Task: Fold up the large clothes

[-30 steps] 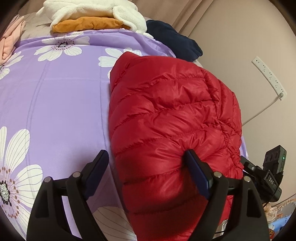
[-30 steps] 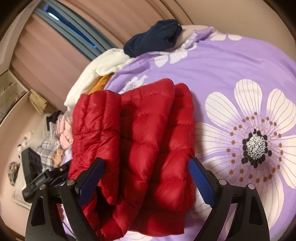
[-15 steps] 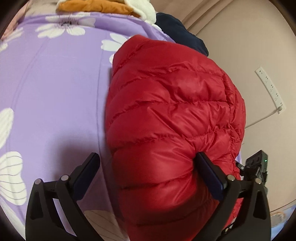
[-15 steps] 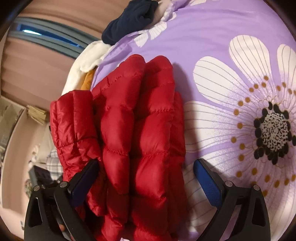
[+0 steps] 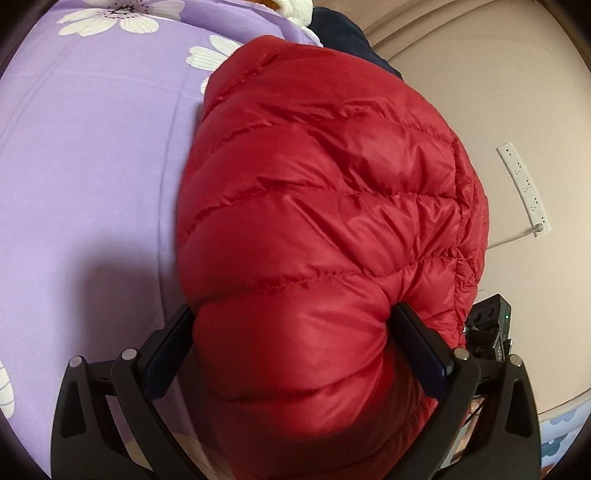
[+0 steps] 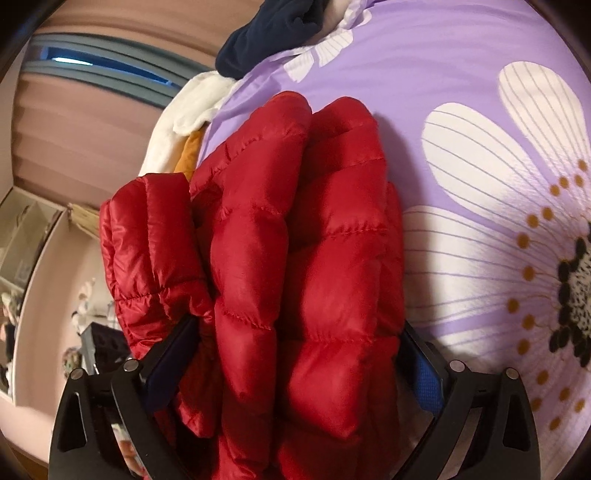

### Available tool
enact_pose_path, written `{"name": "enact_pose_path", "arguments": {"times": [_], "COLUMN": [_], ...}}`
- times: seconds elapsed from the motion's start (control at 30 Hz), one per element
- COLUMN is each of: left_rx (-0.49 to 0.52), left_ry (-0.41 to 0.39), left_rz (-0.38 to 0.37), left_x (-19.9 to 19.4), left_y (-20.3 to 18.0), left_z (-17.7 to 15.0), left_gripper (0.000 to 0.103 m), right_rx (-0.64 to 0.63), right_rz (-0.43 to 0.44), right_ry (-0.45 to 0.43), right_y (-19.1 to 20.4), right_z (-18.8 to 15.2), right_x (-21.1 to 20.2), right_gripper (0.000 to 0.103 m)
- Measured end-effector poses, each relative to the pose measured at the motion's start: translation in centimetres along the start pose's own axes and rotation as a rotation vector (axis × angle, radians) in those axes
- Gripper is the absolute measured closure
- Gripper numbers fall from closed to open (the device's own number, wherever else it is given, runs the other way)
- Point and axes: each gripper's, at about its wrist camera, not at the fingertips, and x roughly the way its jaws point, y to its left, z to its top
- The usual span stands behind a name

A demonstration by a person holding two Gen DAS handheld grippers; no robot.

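Both grippers have pushed in closer over the last second, so the red down jacket (image 5: 325, 229) now fills most of each wrist view. Nearest, the left gripper (image 5: 291, 332) has its jaws spread wide, straddling a puffed end of the jacket, the pads touching the fabric on either side without visibly pinching it. The right gripper (image 6: 299, 347) is likewise spread wide around the stacked folds at the other end.

One jacket, already folded into a thick bundle, lies along the edge of the purple flowered bedspread (image 5: 92, 166) nearest the wall, with one flap (image 6: 147, 251) hanging past that edge. To finish this step well, I judge both grippers should press evenly to squeeze air out, keeping the layers aligned and the loose flap tucked in, since slick padded nylon tends to spring back.

Farther off, at the far edge, lie one navy garment (image 6: 273, 33), one white fleece (image 6: 184, 114) and one orange piece (image 6: 188, 155). One power strip (image 5: 524, 188) hangs on the wall.
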Motion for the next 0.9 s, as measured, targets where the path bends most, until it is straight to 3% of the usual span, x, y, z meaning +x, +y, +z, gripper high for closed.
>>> {"name": "enact_pose_path", "arguments": {"times": [0.27, 0.47, 0.63, 0.7, 0.9], "left_rx": [0.049, 0.096, 0.136, 0.155, 0.192], "left_ry": [0.021, -0.024, -0.062, -0.073, -0.107], "left_rz": [0.025, 0.074, 0.099, 0.102, 0.123], "left_x": [1.0, 0.7, 0.4, 0.4, -1.5], "left_y": [-1.8, -3.4, -4.4, -4.7, -4.0], "left_z": [0.3, -0.3, -0.8, -0.8, -1.2], "left_gripper": [0.000, 0.009, 0.018, 0.023, 0.025], "right_rx": [-0.011, -0.029, -0.098, -0.115, -0.147], "right_rz": [0.034, 0.053, 0.001, -0.003, -0.013], "right_ry": [-0.014, -0.048, -0.093, -0.113, -0.154], "right_y": [0.8, 1.0, 2.2, 2.6, 3.8], "right_z": [0.4, -0.1, -0.5, -0.6, -1.5], "right_x": [1.2, 0.7, 0.1, -0.1, -0.9], "right_gripper": [0.013, 0.033, 0.050, 0.053, 0.057]}}
